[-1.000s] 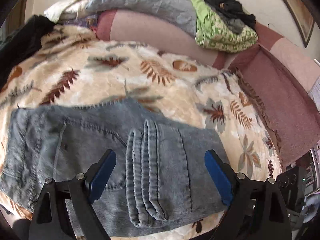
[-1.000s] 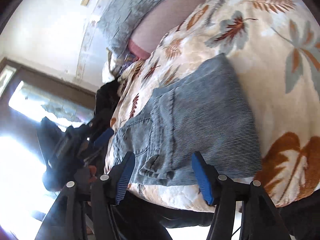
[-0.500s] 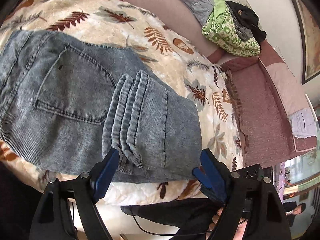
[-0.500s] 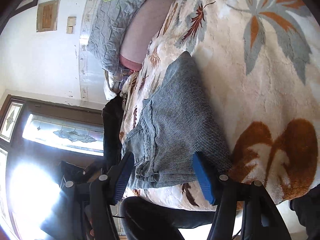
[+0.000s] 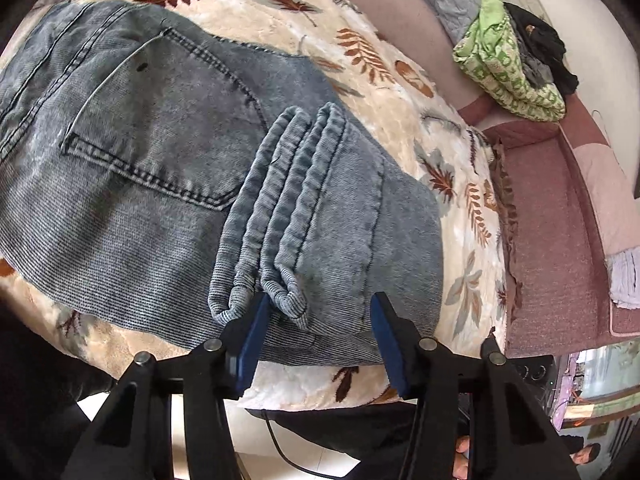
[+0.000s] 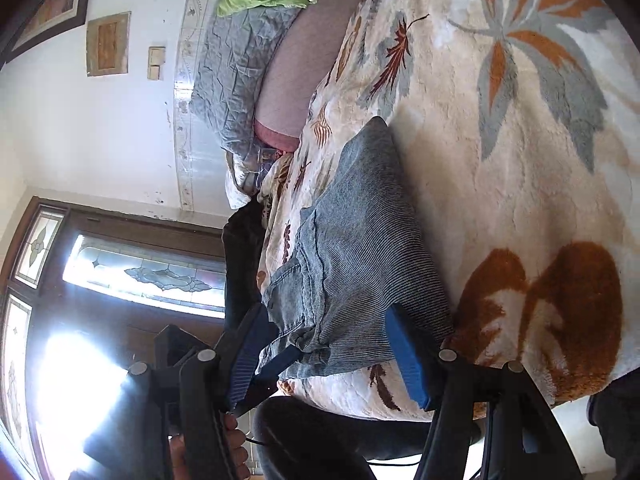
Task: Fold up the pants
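**A:** What is the cloth like?

**B:** The pants [image 5: 168,168] are faded blue-grey denim with a fine ribbed weave, folded into a thick, roughly rectangular bundle. Dark stitching outlines a back pocket on top. The leg ends lie across the bundle as a stack of rounded, corded rolls, their hems curling near me. All of it rests on a plush cream blanket [image 5: 404,92] printed with rust and grey leaves, its pile soft and slightly quilted. Beyond that runs a pinkish-mauve sofa cushion [image 5: 560,248] of coarse weave, with a green patterned cloth [image 5: 508,76] bunched against a dark garment [image 5: 540,44].

**A:** And where does the denim sit against your left jaws?

**B:** My left gripper [image 5: 320,320] comes at the near edge of the bundle from above, its blue pads either side of the rolled hems. The jaws are closing; the left pad touches the curled hem, while the right pad stands just off the flat denim. Cloth is between them, not yet pinched.

**A:** The right one?

**B:** My right gripper [image 6: 332,344] sits low at the bundle's other near corner, jaws spread and steady. The folded edge of the pants [image 6: 360,272] lies between the pads; whether either pad touches the fabric, I cannot tell. The left gripper's blue pad pokes in beneath that edge.
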`<state>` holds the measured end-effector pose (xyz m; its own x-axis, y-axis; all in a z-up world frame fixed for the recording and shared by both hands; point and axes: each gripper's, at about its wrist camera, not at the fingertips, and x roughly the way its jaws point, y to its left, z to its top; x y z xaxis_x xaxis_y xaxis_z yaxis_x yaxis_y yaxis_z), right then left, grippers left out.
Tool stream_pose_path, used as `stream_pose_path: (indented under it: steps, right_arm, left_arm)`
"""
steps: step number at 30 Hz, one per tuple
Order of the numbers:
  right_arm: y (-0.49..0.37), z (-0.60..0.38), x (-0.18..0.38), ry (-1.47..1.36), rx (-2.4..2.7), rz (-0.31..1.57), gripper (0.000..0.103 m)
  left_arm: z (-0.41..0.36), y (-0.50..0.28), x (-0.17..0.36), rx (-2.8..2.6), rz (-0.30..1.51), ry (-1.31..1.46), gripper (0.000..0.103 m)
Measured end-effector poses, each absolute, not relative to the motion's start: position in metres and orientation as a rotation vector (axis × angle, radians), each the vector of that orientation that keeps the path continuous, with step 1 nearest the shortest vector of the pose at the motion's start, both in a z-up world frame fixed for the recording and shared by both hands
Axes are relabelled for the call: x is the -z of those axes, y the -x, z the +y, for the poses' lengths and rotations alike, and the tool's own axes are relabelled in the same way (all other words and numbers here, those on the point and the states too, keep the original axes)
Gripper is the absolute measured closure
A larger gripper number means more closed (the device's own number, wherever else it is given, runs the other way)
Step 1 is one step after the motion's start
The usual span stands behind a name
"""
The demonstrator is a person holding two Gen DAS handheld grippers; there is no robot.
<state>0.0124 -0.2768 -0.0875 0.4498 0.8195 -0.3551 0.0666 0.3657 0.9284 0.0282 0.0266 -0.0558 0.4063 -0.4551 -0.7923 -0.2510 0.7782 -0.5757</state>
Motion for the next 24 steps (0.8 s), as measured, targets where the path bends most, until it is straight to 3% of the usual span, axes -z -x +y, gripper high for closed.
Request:
stream_pose_path:
  steps: [3, 4, 5, 6, 14, 18, 24]
  right_arm:
    - [-0.012, -0.276, 0.087, -1.099, -0.609, 1.002, 0.039]
    - [-0.012, -0.276, 0.087, -1.099, -0.608, 1.004, 0.039]
    - [-0.012, -0.276, 0.087, -1.097, -0.608, 1.004, 0.039]
    - [-0.012, -0.276, 0.086, -1.094, -0.608, 1.004, 0.039]
    - [-0.012, -0.279, 0.075, -1.052, -0.584, 0.991, 0.039]
    - [-0.018, -0.279, 0.062, -0.977, -0.562, 1.010, 0.039]
    - [-0.066, -0.258, 0.013, -0.839, -0.599, 1.021, 0.038]
  left_arm:
    - [0.022, -0.029, 0.058, 0.140, 1.170, 0.685, 0.053]
    - [0.022, -0.029, 0.057, 0.143, 1.155, 0.685, 0.061]
    - [0.022, -0.029, 0.055, 0.140, 1.147, 0.666, 0.086]
    - [0.022, -0.030, 0.054, 0.145, 1.141, 0.662, 0.090]
    - [0.032, 0.003, 0.030, 0.075, 0.986, 0.551, 0.093]
    - [0.037, -0.005, 0.076, 0.077, 1.133, 0.636, 0.093]
    - [0.038, -0.003, 0.077, 0.093, 1.104, 0.628, 0.093]
